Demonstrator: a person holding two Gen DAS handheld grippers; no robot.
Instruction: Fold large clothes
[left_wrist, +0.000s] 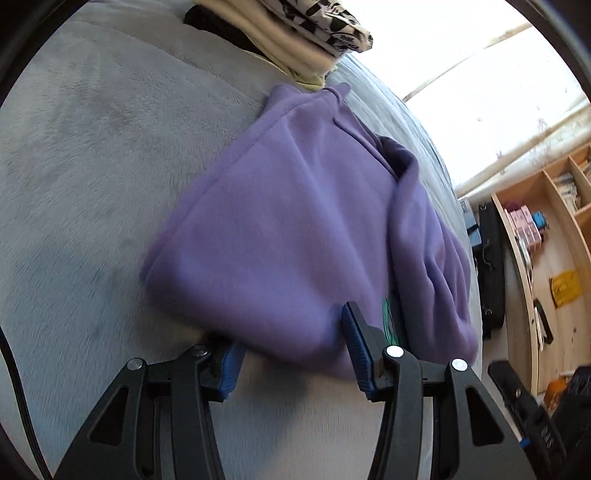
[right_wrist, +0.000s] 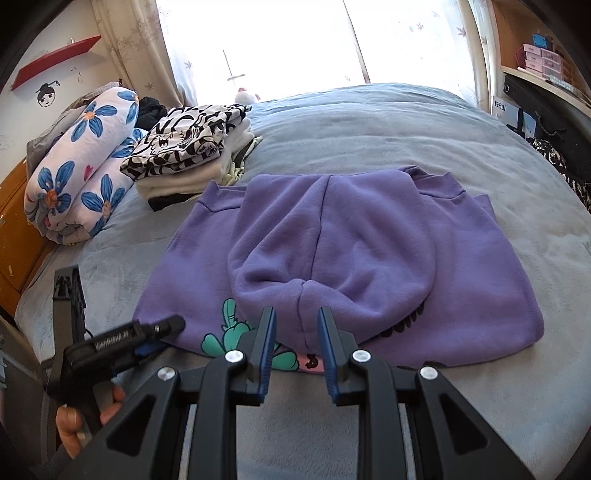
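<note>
While the purple hoodie (right_wrist: 332, 258) lies partly folded in the middle of the grey bed cover (right_wrist: 406, 122), a stack of folded clothes (right_wrist: 192, 147) sits just beyond its far left corner, nearly touching it, with a rolled flowered quilt (right_wrist: 81, 162) further left against the wooden headboard. A wooden bookshelf (left_wrist: 546, 266) stands off the bed's other side, well apart. Nothing lies between me and the garment. The hoodie's long axis runs left to right across my right-hand view; its hem points away toward the bright window, and its hood is laid back over the body, its tip toward me. My right gripper (right_wrist: 297, 343) stands narrowly parted, a pad on either side of the hood's seam ridge, though I cannot tell whether the pads press it. My left gripper (left_wrist: 291, 354) is about half open at the near left corner, cloth between its pads, not pinched.
</note>
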